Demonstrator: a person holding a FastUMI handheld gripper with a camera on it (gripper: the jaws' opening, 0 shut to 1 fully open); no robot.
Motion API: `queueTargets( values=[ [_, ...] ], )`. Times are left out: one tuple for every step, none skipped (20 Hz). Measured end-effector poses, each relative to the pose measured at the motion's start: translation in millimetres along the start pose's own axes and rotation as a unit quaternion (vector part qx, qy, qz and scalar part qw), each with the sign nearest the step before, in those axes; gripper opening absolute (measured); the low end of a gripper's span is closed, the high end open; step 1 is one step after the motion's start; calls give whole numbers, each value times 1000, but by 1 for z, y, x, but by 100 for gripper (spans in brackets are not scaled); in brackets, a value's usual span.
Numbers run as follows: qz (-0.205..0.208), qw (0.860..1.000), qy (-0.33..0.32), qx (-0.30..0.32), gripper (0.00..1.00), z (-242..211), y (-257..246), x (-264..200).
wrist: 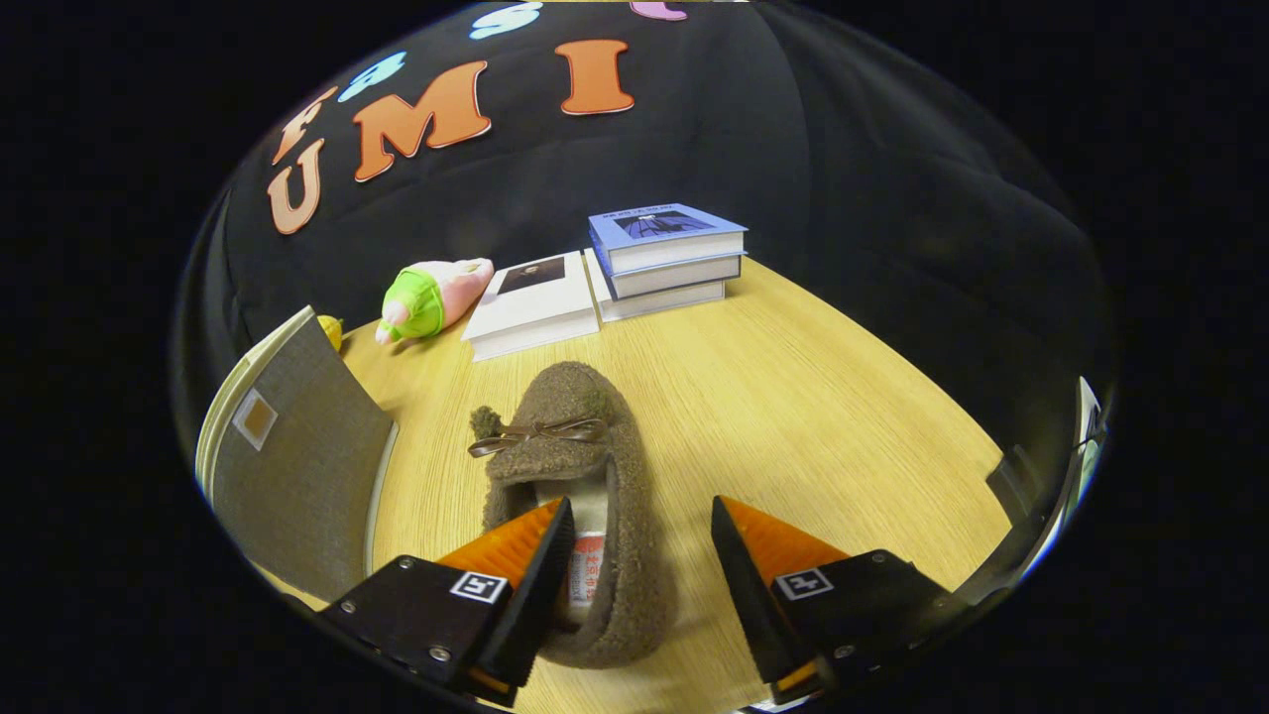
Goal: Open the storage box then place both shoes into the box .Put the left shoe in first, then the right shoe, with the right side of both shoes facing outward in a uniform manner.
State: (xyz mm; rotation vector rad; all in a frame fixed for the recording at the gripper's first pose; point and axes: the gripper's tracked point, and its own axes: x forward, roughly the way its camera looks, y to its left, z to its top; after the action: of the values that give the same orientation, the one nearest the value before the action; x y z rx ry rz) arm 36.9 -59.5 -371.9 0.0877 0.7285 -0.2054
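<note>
A brown fuzzy slipper (555, 436) with a thin bow lies on the wooden table (813, 436), its toe pointing away from me. My gripper (642, 511) is open and low over the heel end. One finger reaches into the shoe's opening and the other stands outside its right wall, so that wall sits between them with a gap on the outer side. The grey fabric storage box (297, 466) stands just left of the shoe and the fingers; I see its outer side and pale rim, and its inside is hidden.
Beyond the shoe, at the table's far edge, lie a white book (533, 302) and a stack of three books (666, 260). A pink and green plush toy (428, 297) and a small yellow thing (330, 330) rest behind the box. Bare tabletop stretches to the right.
</note>
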Motion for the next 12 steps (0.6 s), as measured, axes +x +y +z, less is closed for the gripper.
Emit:
queueTargets(
  values=[
    [1, 1000, -1, -1, 74, 1, 2, 3],
    [3, 1000, -1, 0, 65, 2, 3, 7],
    [2, 1000, -2, 0, 56, 4, 4, 10],
    [-2, 1000, -2, -1, 47, 6, 3, 13],
    [-6, 1000, -1, 2, 38, 6, 2, 17],
    [-1, 1000, 2, 12, 29, 7, 5, 19],
    [-7, 1000, 3, 21, 22, 7, 3, 20],
    [-9, 999, -4, 35, 10, 11, -1, 22],
    [-6, 999, -3, 50, 6, 10, 0, 22],
    [-4, 998, -6, 63, 4, 11, -1, 21],
    [-7, 997, -8, 75, 3, 12, -3, 21],
    [-10, 997, -10, 82, 2, 12, -6, 18]
  ],
)
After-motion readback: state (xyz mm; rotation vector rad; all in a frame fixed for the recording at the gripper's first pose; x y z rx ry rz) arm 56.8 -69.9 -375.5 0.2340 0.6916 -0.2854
